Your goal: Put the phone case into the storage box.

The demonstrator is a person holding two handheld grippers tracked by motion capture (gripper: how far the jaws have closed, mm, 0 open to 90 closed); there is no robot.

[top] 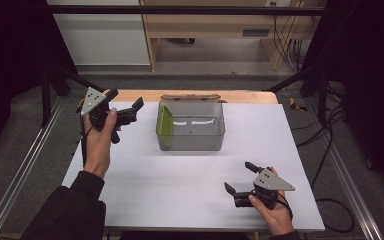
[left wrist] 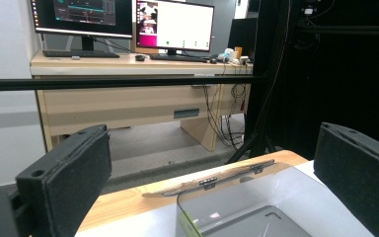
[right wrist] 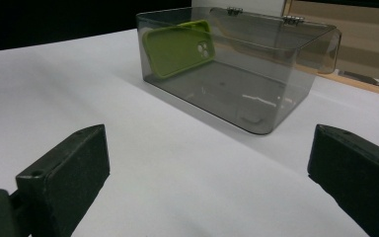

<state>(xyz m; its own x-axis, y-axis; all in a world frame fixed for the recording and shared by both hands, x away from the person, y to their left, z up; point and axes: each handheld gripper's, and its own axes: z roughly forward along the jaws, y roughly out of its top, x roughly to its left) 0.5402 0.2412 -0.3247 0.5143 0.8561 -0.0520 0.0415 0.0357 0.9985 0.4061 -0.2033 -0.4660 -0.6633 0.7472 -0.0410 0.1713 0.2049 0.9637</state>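
From the high view, I see a clear box (top: 190,126) in the middle of the white table (top: 180,190). Its lid is swung back at the far side. A green phone case (top: 165,122) stands on its edge inside, leaning on the box's left wall. I think it leans there because it is too thin to stand alone. My left claw (top: 130,112) hangs just left of the box, up off the table, and it is spread wide with nothing in it. My right claw (top: 240,179) rests low near the front edge, well apart from the box, also spread wide and bare. I guess the left one is up close because it is nearest the case.

In the left gripper view, I look over the box's far rim (left wrist: 227,185) toward a desk (left wrist: 128,98) with screens (left wrist: 175,24). Both pads stand far apart with only air between them.

In the right gripper view, the box (right wrist: 256,94) sits ahead and the case (right wrist: 177,47) tilts against its wall, camera holes up. Nothing else lies in the box. The pads gape wide over bare table.
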